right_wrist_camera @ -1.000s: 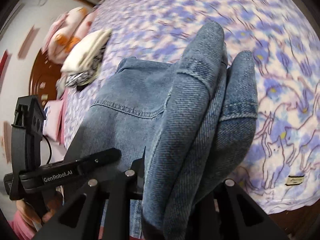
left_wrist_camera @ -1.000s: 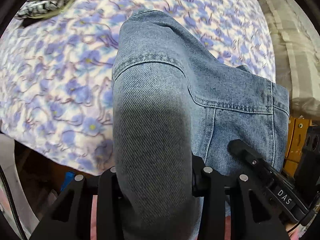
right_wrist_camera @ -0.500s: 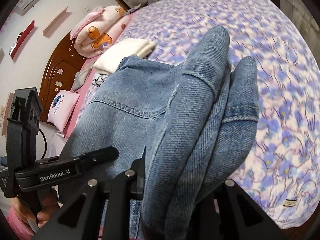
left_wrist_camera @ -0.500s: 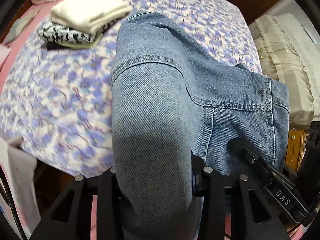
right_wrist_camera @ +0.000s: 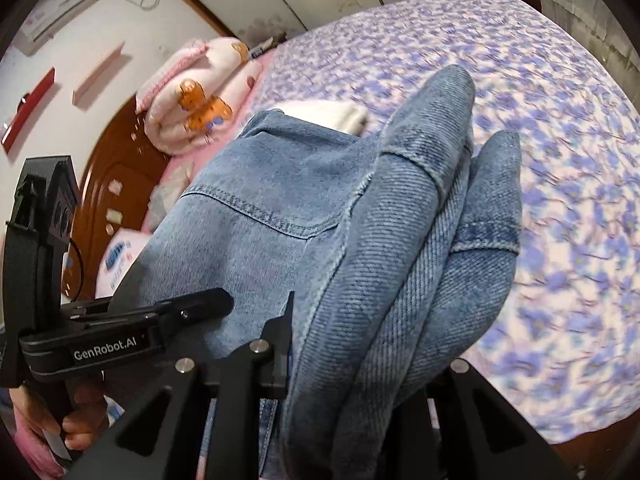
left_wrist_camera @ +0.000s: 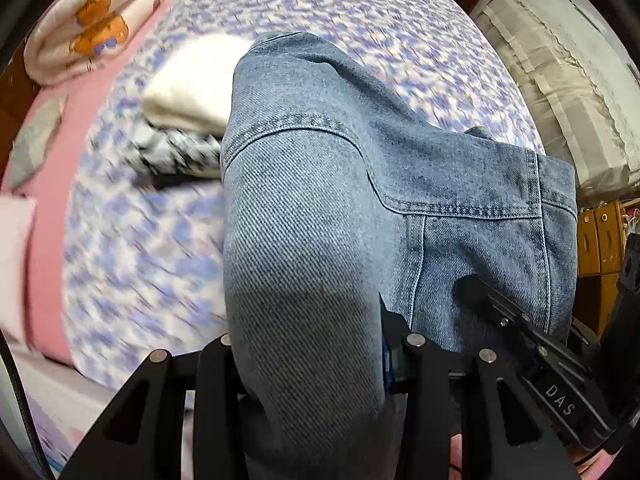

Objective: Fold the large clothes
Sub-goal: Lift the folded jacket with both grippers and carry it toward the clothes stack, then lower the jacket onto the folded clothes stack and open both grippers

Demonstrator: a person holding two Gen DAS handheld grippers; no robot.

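Observation:
A folded blue denim garment (left_wrist_camera: 320,208) hangs between my two grippers, held up above the bed. My left gripper (left_wrist_camera: 308,344) is shut on its left edge; the denim bulges forward and hides the fingertips. My right gripper (right_wrist_camera: 360,360) is shut on several stacked denim layers (right_wrist_camera: 400,240) at its right edge, fingertips also hidden. The right gripper shows in the left wrist view (left_wrist_camera: 532,344), and the left gripper in the right wrist view (right_wrist_camera: 132,328).
A bed with a purple flowered sheet (right_wrist_camera: 560,128) lies below. A stack of folded clothes, cream on top (left_wrist_camera: 188,88), sits on it to the left. A rolled pink bear blanket (right_wrist_camera: 192,96) and wooden headboard (right_wrist_camera: 116,160) are beyond. Beige bedding (left_wrist_camera: 560,80) lies at the right.
Both grippers have lifted and swung with the denim toward the head of the bed. The stack of folded clothes and the bear blanket have come closer into view.

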